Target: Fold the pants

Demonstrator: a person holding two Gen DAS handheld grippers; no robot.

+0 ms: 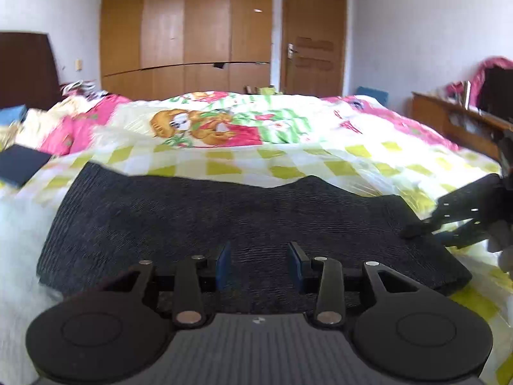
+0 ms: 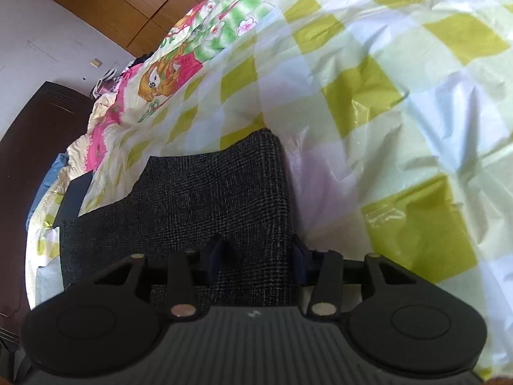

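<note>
The dark grey checked pants (image 1: 231, 218) lie folded flat across a bed covered in yellow-and-white checked plastic (image 1: 288, 163). My left gripper (image 1: 259, 263) is open and empty, hovering just over the near edge of the pants. My right gripper (image 2: 256, 256) is open, its blue-padded fingers (image 2: 299, 261) straddling the right end of the pants (image 2: 208, 199). The right gripper also shows in the left wrist view (image 1: 416, 231), touching the pants' right end.
A colourful cartoon quilt (image 1: 224, 122) lies beyond the pants. A dark flat object (image 1: 22, 163) sits at the left of the bed. A wooden wardrobe (image 1: 186, 29), a door (image 1: 312, 35) and a dark headboard (image 1: 25, 67) stand behind. A wooden bench (image 1: 455, 122) is at right.
</note>
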